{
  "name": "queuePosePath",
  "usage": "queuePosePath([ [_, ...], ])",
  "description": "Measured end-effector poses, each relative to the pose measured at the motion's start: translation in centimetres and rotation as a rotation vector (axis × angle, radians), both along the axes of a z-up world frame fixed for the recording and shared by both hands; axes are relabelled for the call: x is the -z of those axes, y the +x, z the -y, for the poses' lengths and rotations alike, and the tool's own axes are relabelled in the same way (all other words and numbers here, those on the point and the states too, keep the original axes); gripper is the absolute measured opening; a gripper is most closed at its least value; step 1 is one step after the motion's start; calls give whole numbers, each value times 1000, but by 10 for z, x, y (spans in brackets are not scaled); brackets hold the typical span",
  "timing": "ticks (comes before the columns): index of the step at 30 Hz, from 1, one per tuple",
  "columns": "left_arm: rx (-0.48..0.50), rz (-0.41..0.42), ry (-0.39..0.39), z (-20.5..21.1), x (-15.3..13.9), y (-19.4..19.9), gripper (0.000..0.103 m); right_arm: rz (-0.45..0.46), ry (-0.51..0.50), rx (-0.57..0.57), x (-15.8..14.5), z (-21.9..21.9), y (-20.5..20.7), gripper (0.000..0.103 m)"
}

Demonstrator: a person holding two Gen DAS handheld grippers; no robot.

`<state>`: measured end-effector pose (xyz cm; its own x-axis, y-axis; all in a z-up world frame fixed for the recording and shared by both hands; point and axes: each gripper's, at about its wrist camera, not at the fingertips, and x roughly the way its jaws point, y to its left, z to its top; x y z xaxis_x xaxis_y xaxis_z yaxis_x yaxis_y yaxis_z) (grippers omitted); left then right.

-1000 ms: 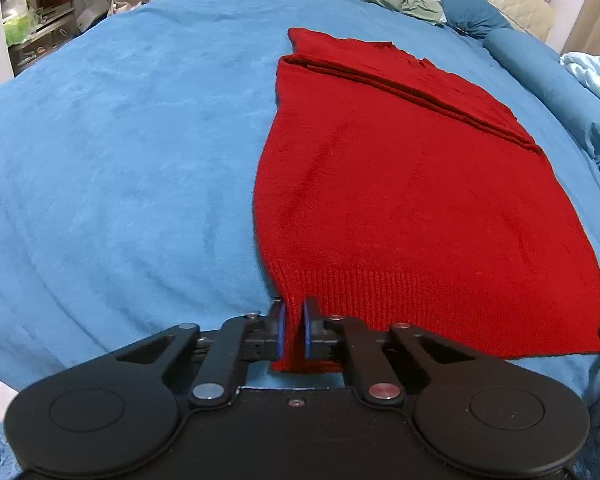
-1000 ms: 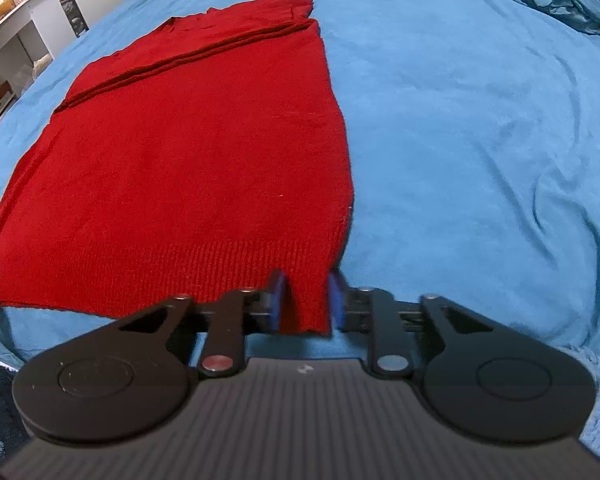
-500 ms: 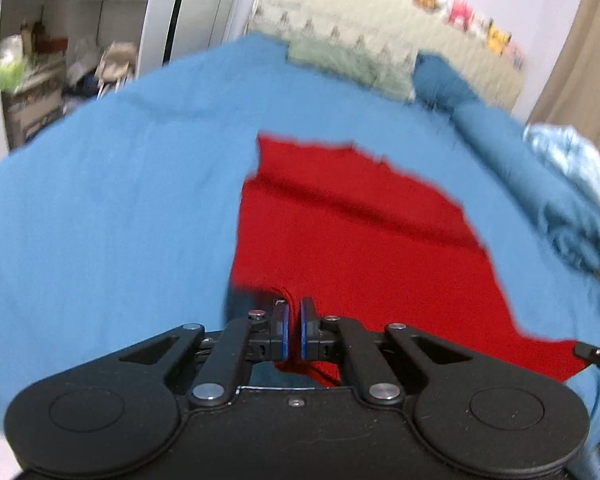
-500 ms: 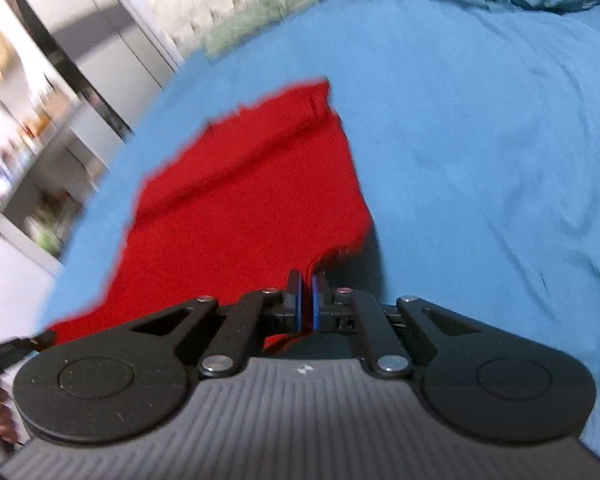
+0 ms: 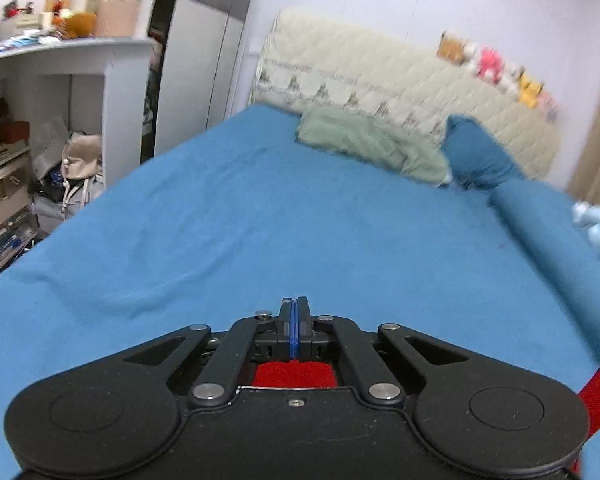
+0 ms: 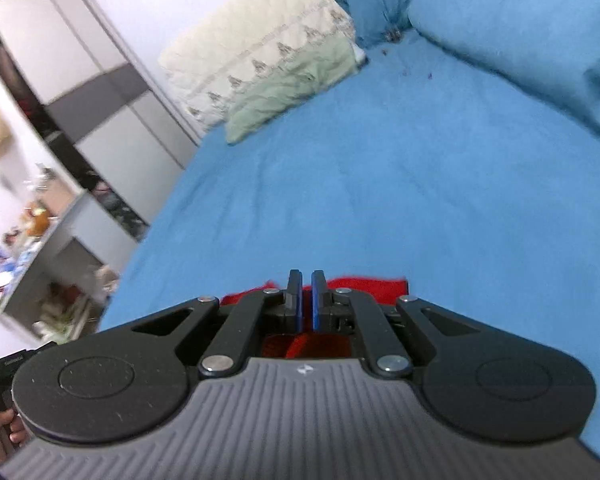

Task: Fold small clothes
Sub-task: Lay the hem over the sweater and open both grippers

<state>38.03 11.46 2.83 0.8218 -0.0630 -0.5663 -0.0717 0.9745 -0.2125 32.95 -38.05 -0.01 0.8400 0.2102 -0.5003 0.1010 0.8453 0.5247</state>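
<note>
The red knit sweater [image 5: 294, 374] shows only as a patch below my left gripper [image 5: 294, 308], whose jaws are pressed shut on its hem corner. In the right wrist view the sweater [image 6: 364, 286] peeks out behind and under my right gripper [image 6: 306, 280], which is shut on the other hem corner. Both grippers are lifted above the blue bed [image 5: 300, 220] and point toward the headboard. Most of the sweater hangs below, out of sight. A red strip [image 5: 596, 392] shows at the right edge of the left wrist view.
A green pillow [image 5: 372, 146] and a blue pillow [image 5: 476, 156] lie at the cream headboard [image 5: 400, 80]. A rolled blue duvet [image 6: 520, 32] runs along the right side. White shelves [image 5: 40, 120] and a wardrobe [image 6: 100, 92] stand left of the bed.
Both grippers rose and moved forward with the sweater's hem corners held. The sweater, spread flat a second ago, has dropped almost wholly out of both views.
</note>
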Motion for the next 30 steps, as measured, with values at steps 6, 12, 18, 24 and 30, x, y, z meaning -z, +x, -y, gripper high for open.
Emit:
queuePosePath([
  [6, 127, -179, -21, 1, 79, 6, 1, -160, -132, -95, 75, -16, 57, 20],
  [12, 239, -273, -13, 12, 77, -32, 40, -143, -130, -115, 59, -7, 34, 60],
  [18, 338, -325, -2, 22, 46, -41, 54, -188, -155, -114, 12, -5, -18, 77],
  [24, 349, -390, 35, 35, 59, -30, 54, -260, -264, -133, 14, -11, -31, 77],
  [30, 321, -413, 47, 37, 79, -17, 53, -277, -197, -99, 38, -13, -7, 77],
])
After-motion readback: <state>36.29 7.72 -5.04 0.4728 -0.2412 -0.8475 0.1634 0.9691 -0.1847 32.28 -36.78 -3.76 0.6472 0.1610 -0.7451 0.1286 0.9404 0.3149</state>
